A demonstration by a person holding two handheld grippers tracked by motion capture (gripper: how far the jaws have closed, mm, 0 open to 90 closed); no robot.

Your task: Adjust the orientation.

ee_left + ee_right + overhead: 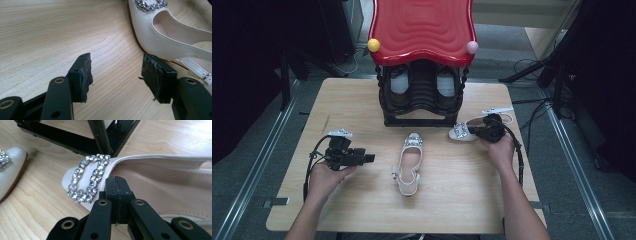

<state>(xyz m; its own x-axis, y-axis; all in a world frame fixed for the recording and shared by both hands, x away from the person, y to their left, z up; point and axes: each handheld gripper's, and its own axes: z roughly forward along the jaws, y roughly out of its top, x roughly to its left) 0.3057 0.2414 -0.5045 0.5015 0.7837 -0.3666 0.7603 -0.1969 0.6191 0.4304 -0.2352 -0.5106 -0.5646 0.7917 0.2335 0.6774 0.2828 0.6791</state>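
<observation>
The right tongs (479, 132) are pressed together over the far shoe (464, 131), their tips just behind its crystal buckle (87, 178); whether they pinch its edge I cannot tell. That shoe lies at the rack's (422, 95) 5 o'clock, toe toward the rack's black base. The left tongs (369, 158) stand spread, nothing between them, low over the surface (362, 100). The near shoe (409, 162) lies at their 3 o'clock, close beside one pad, toe toward the rack.
</observation>
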